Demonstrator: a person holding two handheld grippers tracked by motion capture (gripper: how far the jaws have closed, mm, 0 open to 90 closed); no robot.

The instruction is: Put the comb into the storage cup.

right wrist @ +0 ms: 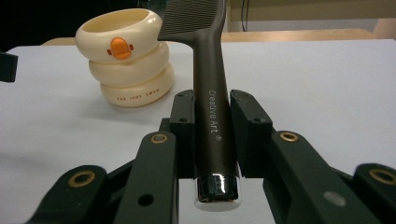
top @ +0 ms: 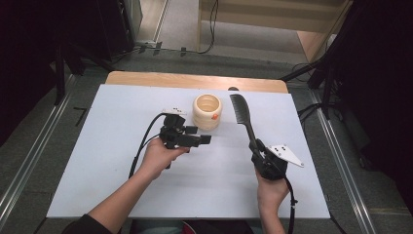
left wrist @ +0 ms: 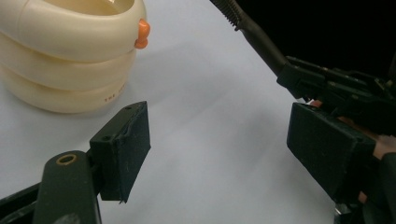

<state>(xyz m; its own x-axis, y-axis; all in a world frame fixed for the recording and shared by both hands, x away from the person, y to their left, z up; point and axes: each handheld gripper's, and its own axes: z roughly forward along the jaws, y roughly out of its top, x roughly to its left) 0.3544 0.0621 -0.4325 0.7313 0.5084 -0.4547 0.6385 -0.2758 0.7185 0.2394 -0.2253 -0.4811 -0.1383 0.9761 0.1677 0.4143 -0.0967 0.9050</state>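
A: Your right gripper [right wrist: 217, 135] pinches the comb [right wrist: 212, 107] by its dark handle; the pads press it from both sides, and the silver end cap sticks out toward you just behind them.

B: And your left gripper [top: 204, 139]?

A: Its jaws stand spread wide with nothing between them; in its own view they frame bare table, with the comb's handle and your other gripper off to the far side.

B: Where does the comb sit in the high view?

A: It [top: 242, 114] runs from your right gripper away from you, teeth end out beside the cream cup [top: 207, 111]; near it, not touching as far as you can judge. Whether the comb rests on the table or is lifted off it, you cannot tell.

B: What is hard to see?

A: The comb's teeth are cut off at the top of the right gripper view; the cup is cropped in the left gripper view; the small print on its bottom ring is too fine to trust.

B: The surface, the room?

A: A white table [top: 117, 165] with a wooden edge at the far side; grey floor beyond, cables trailing, dark stands at both sides.
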